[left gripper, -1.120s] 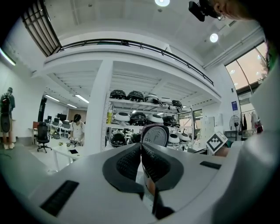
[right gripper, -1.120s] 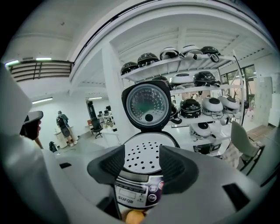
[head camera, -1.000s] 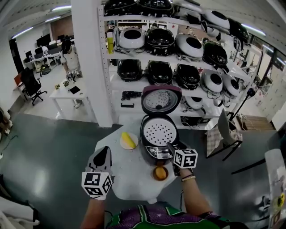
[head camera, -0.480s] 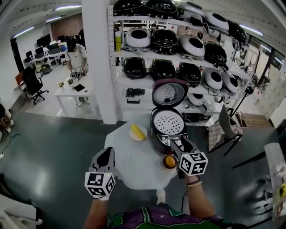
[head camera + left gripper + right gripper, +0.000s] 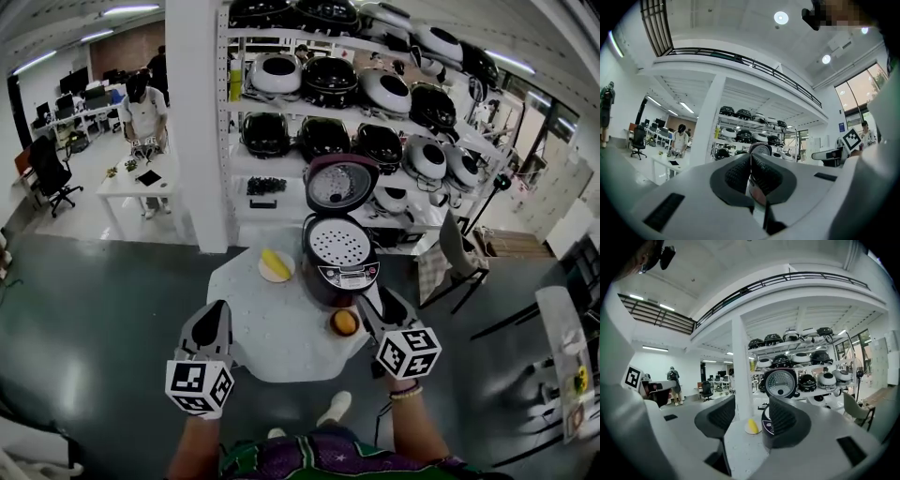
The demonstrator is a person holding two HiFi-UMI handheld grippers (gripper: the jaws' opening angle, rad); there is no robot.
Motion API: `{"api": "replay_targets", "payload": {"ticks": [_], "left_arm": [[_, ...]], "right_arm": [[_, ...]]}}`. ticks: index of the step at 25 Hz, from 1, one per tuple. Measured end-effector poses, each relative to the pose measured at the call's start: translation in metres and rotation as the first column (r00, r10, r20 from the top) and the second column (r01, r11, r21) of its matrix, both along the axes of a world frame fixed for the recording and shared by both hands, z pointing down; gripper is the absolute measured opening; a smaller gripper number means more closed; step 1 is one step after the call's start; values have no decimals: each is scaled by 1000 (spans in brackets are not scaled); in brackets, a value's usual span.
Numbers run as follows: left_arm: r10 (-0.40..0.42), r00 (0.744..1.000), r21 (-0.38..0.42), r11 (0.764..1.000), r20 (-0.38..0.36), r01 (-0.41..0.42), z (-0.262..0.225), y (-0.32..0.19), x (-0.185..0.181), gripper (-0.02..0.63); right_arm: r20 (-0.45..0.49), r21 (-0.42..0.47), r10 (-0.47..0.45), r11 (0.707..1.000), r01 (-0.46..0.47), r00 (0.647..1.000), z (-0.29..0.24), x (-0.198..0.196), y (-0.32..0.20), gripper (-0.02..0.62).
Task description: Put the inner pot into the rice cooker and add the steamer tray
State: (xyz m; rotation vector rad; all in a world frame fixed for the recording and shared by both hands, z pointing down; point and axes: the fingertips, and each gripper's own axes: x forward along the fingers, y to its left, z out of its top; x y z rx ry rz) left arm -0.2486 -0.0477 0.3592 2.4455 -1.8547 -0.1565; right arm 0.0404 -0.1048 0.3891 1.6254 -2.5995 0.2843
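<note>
The black rice cooker (image 5: 339,270) stands at the far right of the round white table (image 5: 272,339), its lid (image 5: 337,185) raised. A white perforated steamer tray (image 5: 338,243) lies in its mouth; the inner pot beneath is hidden. My right gripper (image 5: 379,309) hovers open and empty just in front of the cooker. In the right gripper view the cooker (image 5: 767,423) and its lid (image 5: 781,384) show past the spread jaws of the right gripper (image 5: 752,420). My left gripper (image 5: 215,324) is shut and empty over the table's near left edge. In its own view the left gripper (image 5: 751,176) has its jaws pressed together.
A plate with a yellow item (image 5: 275,264) sits left of the cooker, and a small bowl with something orange (image 5: 344,322) in front of it. Shelves of rice cookers (image 5: 375,141) and a white pillar (image 5: 192,122) stand behind. A chair (image 5: 452,255) is at the right. A person (image 5: 141,101) stands at a desk far left.
Both grippers have drawn back from the table toward me. The right one left the cooker's front rim and rose. The tray stays in the cooker.
</note>
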Motion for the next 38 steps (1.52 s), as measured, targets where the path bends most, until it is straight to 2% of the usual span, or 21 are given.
{"api": "replay_targets", "payload": {"ticks": [8,15,19,24,29,38], "left_arm": [[55,998,65,996,36,-58,-19,-12,41,23],[72,996,81,994,52,-76,-27,-11,59,23],[60,997,90,994,54,-65,-32,-10,59,23],[39,999,80,996,7,-40,-31,-13,50,23],[24,1000,90,996,19,-25,-31,-11,46,23],[25,1000,86,996,13,-26,-28,-10,47,23]], "right_arm": [[17,60,49,997,-50,999,-22,40,29,224],[31,87,42,995,-45,999,-32,52,33,221],[36,98,32,995,-36,999,-38,49,25,221],[64,111,31,993,-38,997,-44,42,17,198],[61,119,34,992,-41,998,-45,39,17,158],[58,120,39,992,-46,998,-47,40,20,123]]}}
